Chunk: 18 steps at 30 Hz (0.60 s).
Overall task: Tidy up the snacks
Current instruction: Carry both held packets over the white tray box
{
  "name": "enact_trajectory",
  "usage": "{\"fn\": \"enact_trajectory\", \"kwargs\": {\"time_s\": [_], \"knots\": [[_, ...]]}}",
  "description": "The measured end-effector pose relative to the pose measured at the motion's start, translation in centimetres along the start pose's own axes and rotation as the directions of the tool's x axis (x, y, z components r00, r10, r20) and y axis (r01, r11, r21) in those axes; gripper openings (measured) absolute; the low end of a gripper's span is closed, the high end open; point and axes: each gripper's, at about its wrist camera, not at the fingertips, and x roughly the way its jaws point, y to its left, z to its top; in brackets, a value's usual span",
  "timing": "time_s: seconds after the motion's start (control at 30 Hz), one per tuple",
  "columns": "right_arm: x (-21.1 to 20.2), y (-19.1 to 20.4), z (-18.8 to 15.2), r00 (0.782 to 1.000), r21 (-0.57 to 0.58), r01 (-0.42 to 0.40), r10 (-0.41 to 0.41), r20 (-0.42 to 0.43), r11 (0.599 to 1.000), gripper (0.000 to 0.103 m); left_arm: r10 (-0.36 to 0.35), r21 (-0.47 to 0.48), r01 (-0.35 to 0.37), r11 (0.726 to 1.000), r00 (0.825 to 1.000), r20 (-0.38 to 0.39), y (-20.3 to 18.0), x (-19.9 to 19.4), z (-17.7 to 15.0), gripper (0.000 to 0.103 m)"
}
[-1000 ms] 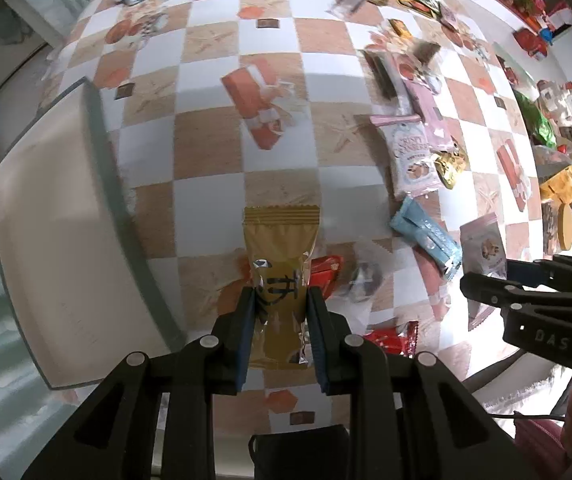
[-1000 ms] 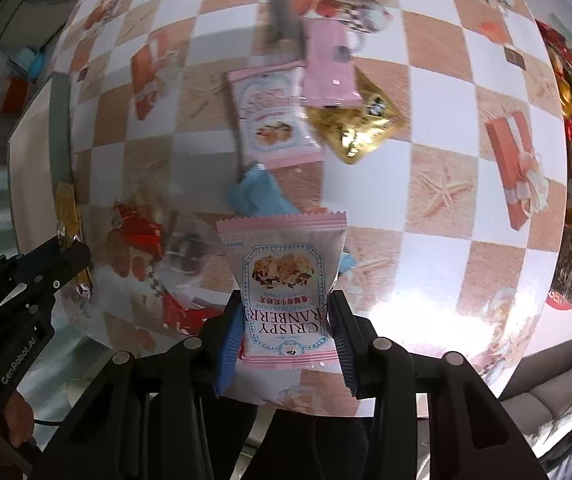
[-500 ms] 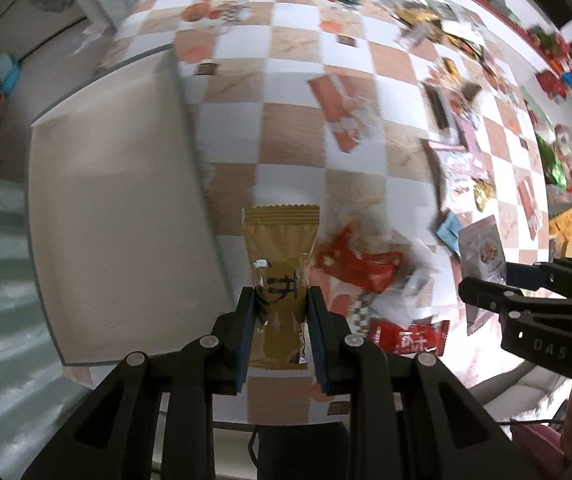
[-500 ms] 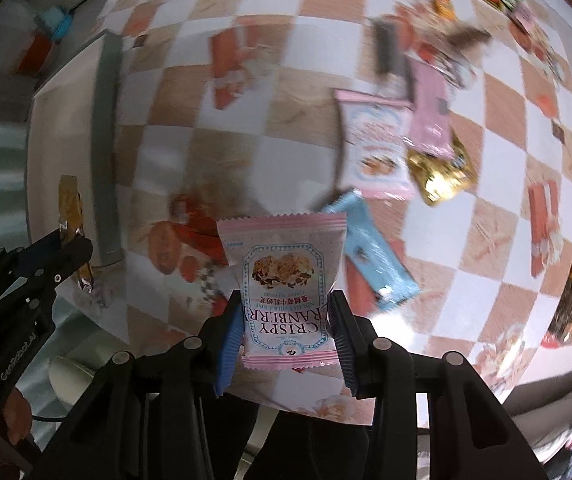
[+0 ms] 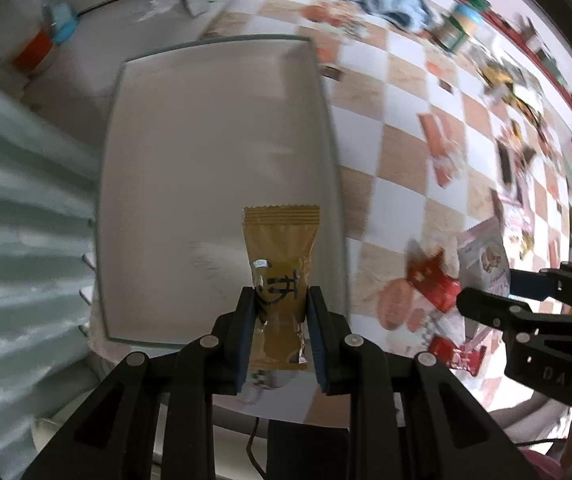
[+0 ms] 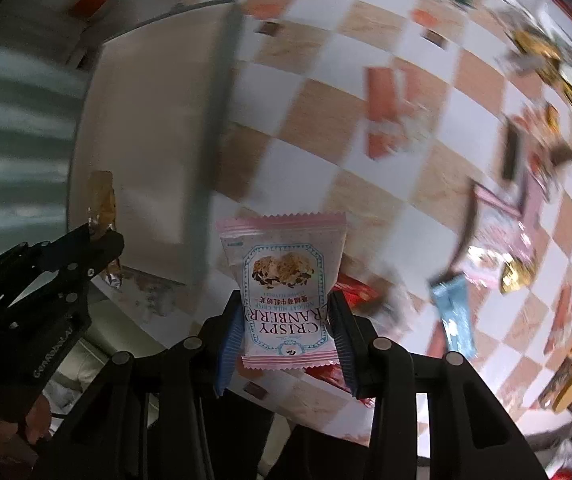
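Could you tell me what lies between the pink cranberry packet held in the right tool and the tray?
In the right wrist view, only bare checkered tablecloth separates the pink cranberry packet from the tray; no snack lies there.

A gold packet [image 5: 280,264] with black marks. A pink packet [image 6: 284,280] with a pale blue frame. A white tray [image 5: 214,168], grey-rimmed. The cloth [image 5: 389,200] is checked white and tan, with orange-red prints.
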Motion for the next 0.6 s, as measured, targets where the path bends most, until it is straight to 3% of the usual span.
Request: {"fn": "enact_trajectory", "kwargs": {"time_s": [0.3, 0.6], "knots": [[1.1, 5.4, 1.7, 1.0, -0.109, -0.024, 0.024, 0.003, 0.994, 0.043, 0.051, -0.112, -0.05, 0.992, 0.999, 0.007, 5.1, 0.7, 0.5, 0.028], [3.7, 8.6, 2.9, 0.999, -0.155, -0.042, 0.04, -0.02, 0.987, 0.043, 0.075, -0.131, -0.077, 0.988, 0.997, -0.015, 7.2, 2.1, 0.3, 0.028]]}}
